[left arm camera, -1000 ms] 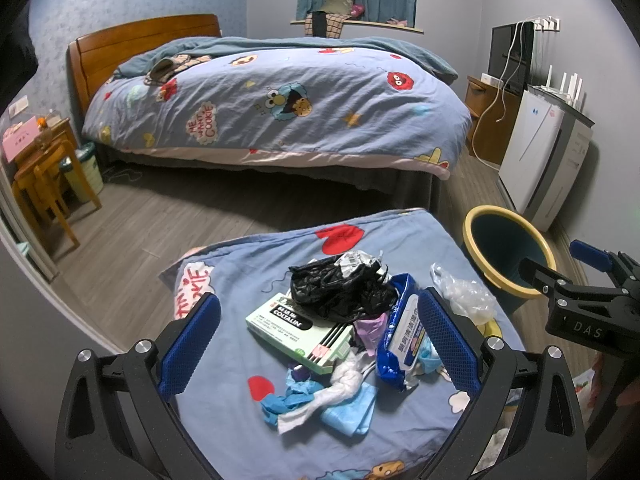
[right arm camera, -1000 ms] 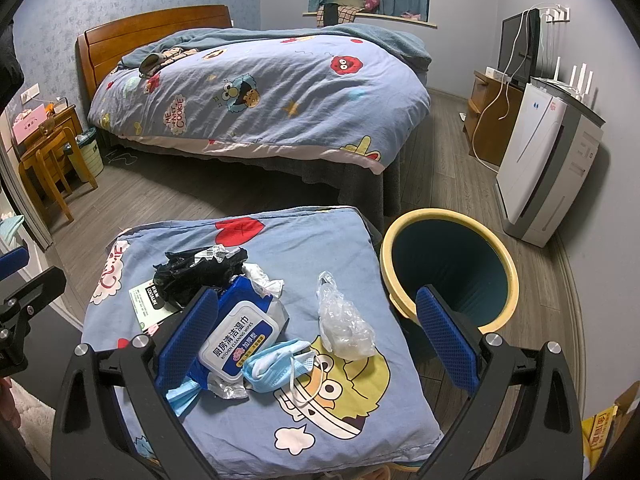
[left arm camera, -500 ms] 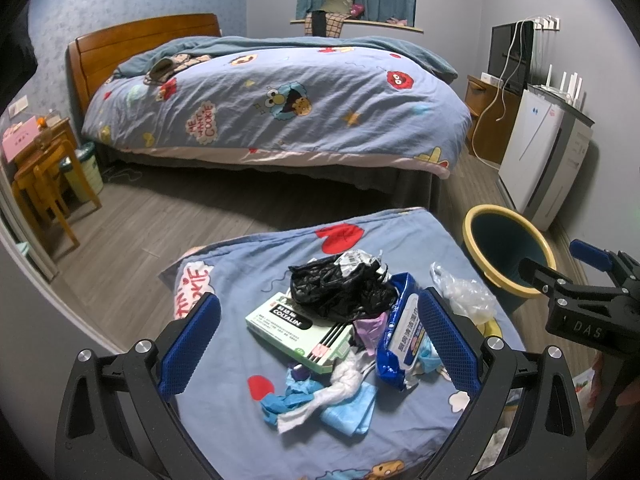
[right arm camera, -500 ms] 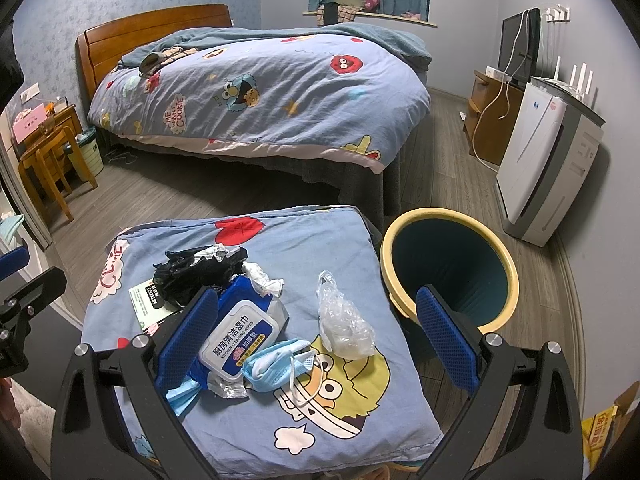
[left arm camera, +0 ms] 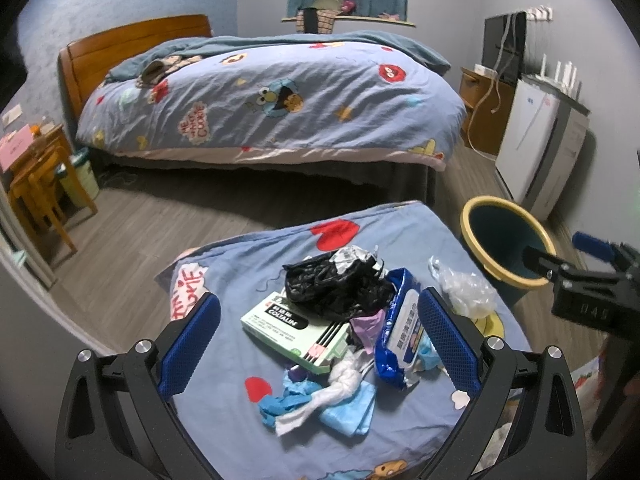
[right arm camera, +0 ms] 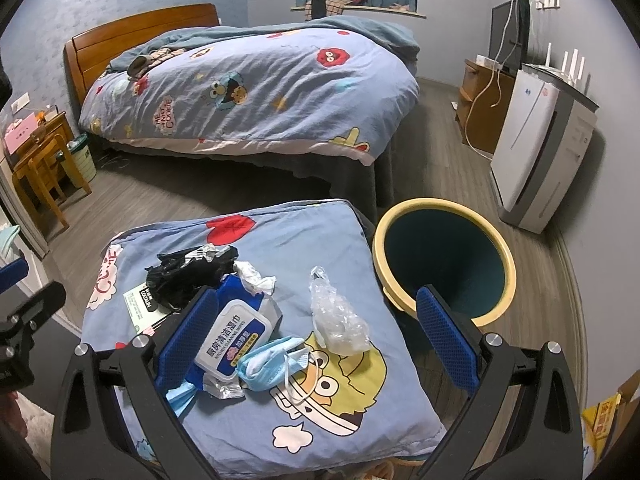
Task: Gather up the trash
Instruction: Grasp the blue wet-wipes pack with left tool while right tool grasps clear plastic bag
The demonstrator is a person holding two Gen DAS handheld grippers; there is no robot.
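A large wooden-framed bed (left arm camera: 272,108) under a blue cartoon-print duvet fills the far side of the room, and a white and grey box-shaped appliance (right arm camera: 540,152) stands against the right wall. Nearer, a counter covered with a blue cartoon-print cloth (right arm camera: 340,240) carries the trash. Just beside its right edge, on the floor, stands a round bin with a yellow rim and dark teal inside (right arm camera: 444,264).

On the cloth, a crumpled black plastic bag (left arm camera: 336,284) lies partly on a flat pale-green carton labelled COLTALIN (left arm camera: 292,332). To the right of these sits a blue and white wet-wipes pack (right arm camera: 236,336), with a light-blue face mask (right arm camera: 272,364) touching its lower right corner. A crumpled clear plastic bag (right arm camera: 336,320) lies apart, closest to the bin. In the left wrist view, a twist of white tissue with blue scraps (left arm camera: 320,396) lies at the near edge of the pile.

The left tool (left arm camera: 316,344) hangs above the pile, released, its blue pads wide apart and gripping nothing. The right tool (right arm camera: 316,340) hangs likewise spread and empty, between the wipes pack and the bin.
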